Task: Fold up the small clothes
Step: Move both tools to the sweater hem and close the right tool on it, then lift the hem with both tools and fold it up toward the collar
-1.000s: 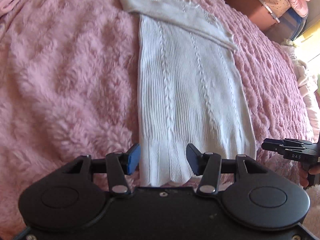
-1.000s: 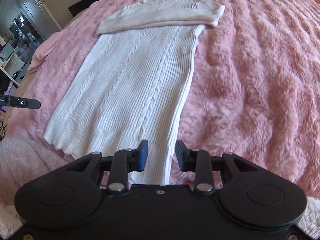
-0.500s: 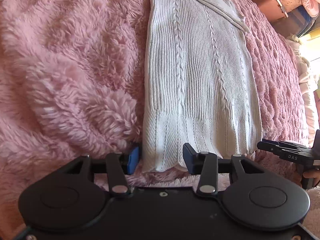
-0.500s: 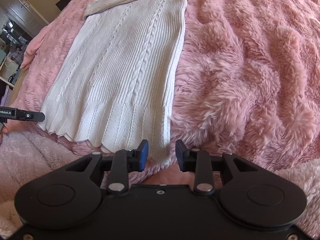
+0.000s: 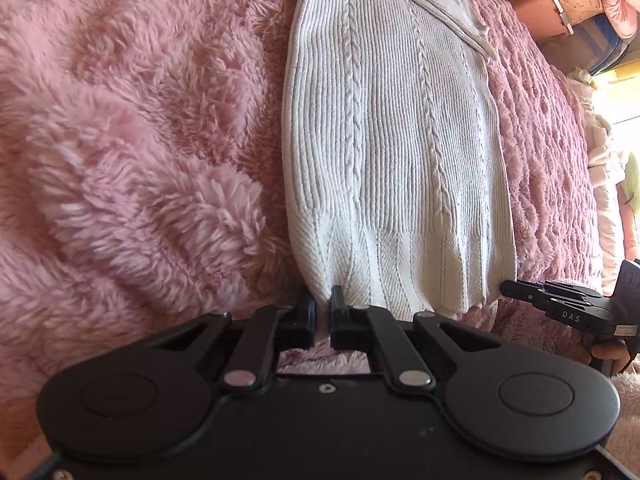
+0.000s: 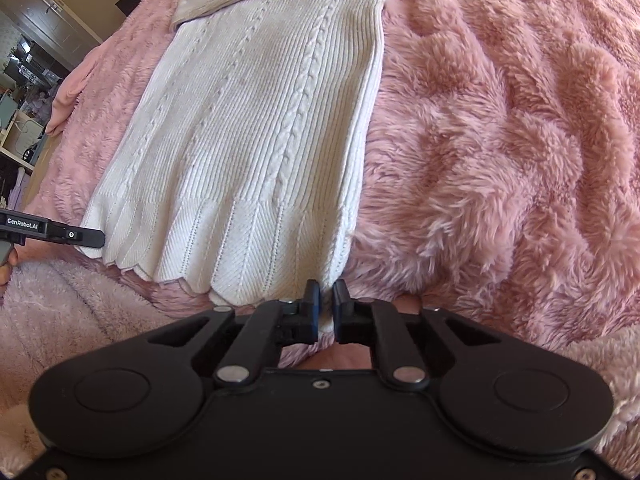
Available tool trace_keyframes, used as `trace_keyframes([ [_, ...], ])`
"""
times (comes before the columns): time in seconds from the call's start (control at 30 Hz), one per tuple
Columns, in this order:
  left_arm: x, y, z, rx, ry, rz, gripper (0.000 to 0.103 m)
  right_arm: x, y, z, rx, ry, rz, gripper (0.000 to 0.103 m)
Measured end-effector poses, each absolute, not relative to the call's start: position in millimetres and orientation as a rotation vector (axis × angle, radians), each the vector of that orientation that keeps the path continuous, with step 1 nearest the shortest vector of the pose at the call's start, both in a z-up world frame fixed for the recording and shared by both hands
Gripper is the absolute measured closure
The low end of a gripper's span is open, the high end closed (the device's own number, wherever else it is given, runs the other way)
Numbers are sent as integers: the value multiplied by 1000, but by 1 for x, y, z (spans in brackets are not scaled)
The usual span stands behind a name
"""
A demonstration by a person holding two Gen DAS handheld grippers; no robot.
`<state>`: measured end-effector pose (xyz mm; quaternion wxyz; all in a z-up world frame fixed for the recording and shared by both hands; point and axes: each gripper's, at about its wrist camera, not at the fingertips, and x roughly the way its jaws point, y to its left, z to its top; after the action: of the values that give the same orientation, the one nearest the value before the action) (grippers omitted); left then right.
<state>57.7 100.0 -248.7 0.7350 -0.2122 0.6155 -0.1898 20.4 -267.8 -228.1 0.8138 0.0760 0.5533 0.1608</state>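
Observation:
A white cable-knit dress (image 5: 392,152) lies flat on a pink fluffy blanket (image 5: 132,152), sleeves folded across its far end. My left gripper (image 5: 322,308) is shut on the dress's left hem corner. My right gripper (image 6: 326,298) is shut on the dress's right hem corner; the dress (image 6: 260,128) stretches away from it. The right gripper also shows in the left wrist view (image 5: 560,304) at the hem's right end, and the left gripper shows in the right wrist view (image 6: 60,232) at the hem's left end.
The pink blanket (image 6: 512,140) covers the bed on both sides of the dress. Storage boxes (image 5: 560,4) stand beyond the bed at the far right. A doorway with shelves (image 6: 28,80) lies off the bed's left side.
Both grippers moved down to the hem and closed on its two corners; a second ago they were open above the dress.

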Motion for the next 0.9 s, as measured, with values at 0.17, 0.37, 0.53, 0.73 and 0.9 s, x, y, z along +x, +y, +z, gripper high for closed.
trace_keyframes([
  [0.17,55,110,-236,-563,1320,-441,101,23,-276,-212,236,1148,373,95],
  [0.37,66,117,-202,-656,1213,-511,101,38,-298,-180,440,1066,425,96],
  [0.53,98,115,-172,-661,1127,-555,101,67,-305,-154,503,965,439,96],
  [0.73,162,121,-136,-612,1040,-540,101,118,-311,-129,468,845,395,96],
  [0.9,236,136,-114,-654,944,-540,101,176,-318,-116,482,772,359,96],
])
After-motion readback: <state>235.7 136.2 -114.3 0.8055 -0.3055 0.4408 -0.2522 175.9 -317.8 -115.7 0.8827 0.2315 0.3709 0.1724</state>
